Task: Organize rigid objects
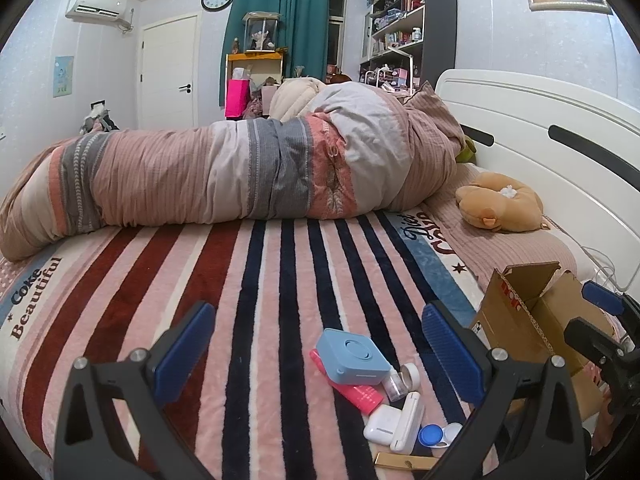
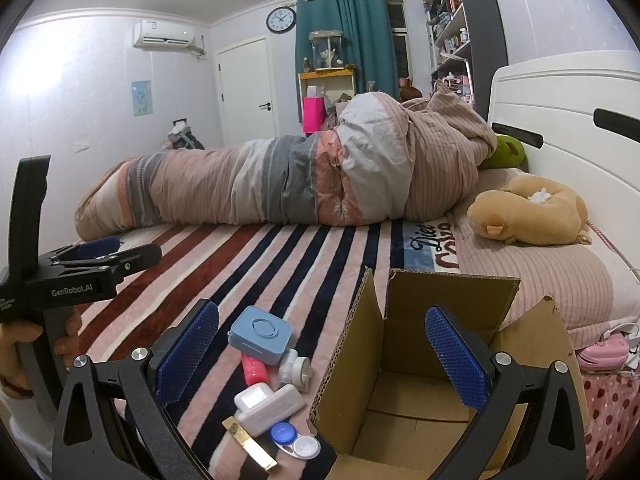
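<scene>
A pile of small rigid items lies on the striped blanket: a light blue square case [image 1: 352, 356] [image 2: 260, 334], a red tube [image 1: 352, 388] [image 2: 255, 369], a small clear jar [image 1: 394, 386] [image 2: 294, 370], white cases [image 1: 394, 424] [image 2: 266, 402], a blue-and-white contact lens case [image 1: 440, 436] [image 2: 296, 442] and a gold bar [image 1: 404, 460] [image 2: 250, 444]. An open, empty cardboard box [image 1: 532, 320] [image 2: 420, 360] stands to their right. My left gripper [image 1: 320, 356] is open above the pile. My right gripper [image 2: 320, 360] is open over the box's left wall.
A rolled quilt [image 1: 224, 172] lies across the bed behind. A tan plush toy [image 1: 500, 204] [image 2: 532, 210] sits by the white headboard [image 1: 560, 128]. Pink items [image 2: 604, 352] lie right of the box. The left gripper shows at the left of the right wrist view [image 2: 92, 264].
</scene>
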### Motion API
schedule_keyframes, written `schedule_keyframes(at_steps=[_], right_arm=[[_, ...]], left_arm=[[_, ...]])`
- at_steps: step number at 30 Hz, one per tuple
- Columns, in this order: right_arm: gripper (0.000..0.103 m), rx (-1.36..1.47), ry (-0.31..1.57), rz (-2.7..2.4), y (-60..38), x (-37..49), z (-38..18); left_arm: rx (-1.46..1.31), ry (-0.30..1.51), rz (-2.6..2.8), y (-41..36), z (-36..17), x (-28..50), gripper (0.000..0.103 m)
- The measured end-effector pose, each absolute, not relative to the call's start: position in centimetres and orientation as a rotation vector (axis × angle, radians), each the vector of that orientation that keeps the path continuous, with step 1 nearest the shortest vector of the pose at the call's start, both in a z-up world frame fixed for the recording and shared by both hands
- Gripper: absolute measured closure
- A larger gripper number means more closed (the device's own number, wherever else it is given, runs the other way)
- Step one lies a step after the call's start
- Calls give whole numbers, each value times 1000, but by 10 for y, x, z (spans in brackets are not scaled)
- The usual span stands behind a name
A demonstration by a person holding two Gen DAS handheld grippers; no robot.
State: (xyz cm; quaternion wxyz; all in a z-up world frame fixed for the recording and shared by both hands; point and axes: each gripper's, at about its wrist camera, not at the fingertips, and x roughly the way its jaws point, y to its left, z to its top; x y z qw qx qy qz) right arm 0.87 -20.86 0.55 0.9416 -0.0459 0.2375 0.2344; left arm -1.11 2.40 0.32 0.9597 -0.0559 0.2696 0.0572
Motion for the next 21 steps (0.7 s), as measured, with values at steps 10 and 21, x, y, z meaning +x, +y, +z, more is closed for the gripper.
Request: schedule_keyframes(at_steps=[10, 21], right_arm=[[0, -94, 491, 480, -208, 9, 4], [0, -86, 481, 499, -203, 6, 5]], left_arm=[[-110, 550, 122, 23, 4, -10, 0], [-85, 560, 157, 25, 1, -9, 0]])
